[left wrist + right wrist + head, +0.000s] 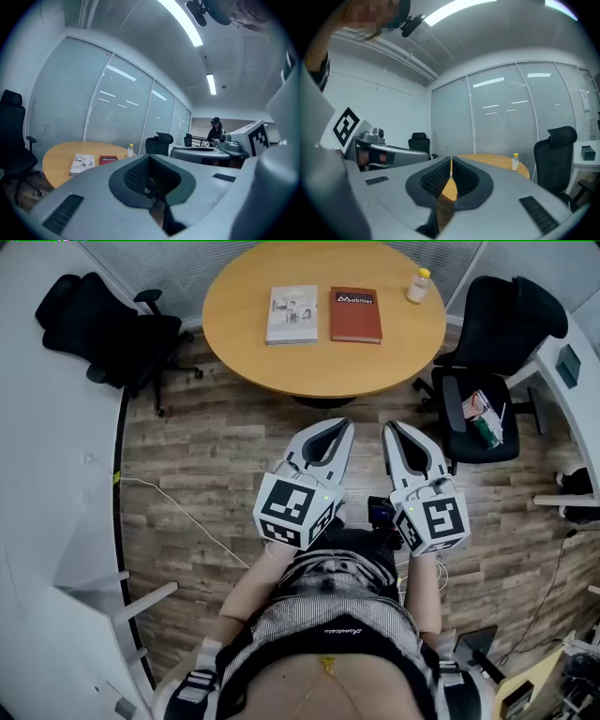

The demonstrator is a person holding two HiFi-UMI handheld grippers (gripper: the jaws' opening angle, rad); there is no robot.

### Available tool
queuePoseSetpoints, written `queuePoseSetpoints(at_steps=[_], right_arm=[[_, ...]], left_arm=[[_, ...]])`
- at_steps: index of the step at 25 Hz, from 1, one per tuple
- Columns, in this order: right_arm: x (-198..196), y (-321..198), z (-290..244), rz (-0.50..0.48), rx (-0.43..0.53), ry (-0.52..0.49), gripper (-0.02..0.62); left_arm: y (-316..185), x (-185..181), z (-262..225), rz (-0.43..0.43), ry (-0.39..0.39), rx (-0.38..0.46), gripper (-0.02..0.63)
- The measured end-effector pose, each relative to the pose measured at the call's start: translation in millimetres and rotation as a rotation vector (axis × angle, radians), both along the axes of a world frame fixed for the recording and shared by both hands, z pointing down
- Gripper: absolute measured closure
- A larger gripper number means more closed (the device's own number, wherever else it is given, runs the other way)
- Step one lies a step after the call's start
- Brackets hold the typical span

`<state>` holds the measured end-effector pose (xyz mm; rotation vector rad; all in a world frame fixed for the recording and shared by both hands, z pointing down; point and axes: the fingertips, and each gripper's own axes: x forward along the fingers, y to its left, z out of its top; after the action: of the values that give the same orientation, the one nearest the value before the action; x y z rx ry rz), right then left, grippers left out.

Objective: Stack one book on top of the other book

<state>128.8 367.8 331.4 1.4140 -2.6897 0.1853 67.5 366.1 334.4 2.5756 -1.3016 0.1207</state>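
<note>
Two books lie side by side on the round wooden table [244,343]: a white book [292,314] on the left and a red book [355,314] on the right. The left gripper view shows the white book [83,163] and the red book [108,160] far off on that table [56,164]. My left gripper [341,424] and right gripper [390,428] are held side by side in front of the body, well short of the table, both shut and empty. In the right gripper view the right gripper [450,160] has its jaws together, pointing at the table [497,163].
A small bottle [419,285] with a yellow cap stands at the table's right edge. Black office chairs stand left [108,329] and right [492,362] of the table, the right one with items on its seat. White desks curve along both sides. A person [215,131] stands far back.
</note>
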Motion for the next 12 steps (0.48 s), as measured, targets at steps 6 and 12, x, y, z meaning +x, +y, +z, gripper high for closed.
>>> queuePoseSetpoints(at_steps=[6,12], right_arm=[[3.4,-10.5,4.8,-0.001,-0.009,0.001,0.568],[-7.0,-34.4,9.5,-0.025,-0.003,0.027,0.568]], left_arm=[[-9.8,0.7,3.1,-0.013,0.012,-0.006,0.588],[-37.3,-3.8,13.0,0.000,0.002,-0.023,0.587]])
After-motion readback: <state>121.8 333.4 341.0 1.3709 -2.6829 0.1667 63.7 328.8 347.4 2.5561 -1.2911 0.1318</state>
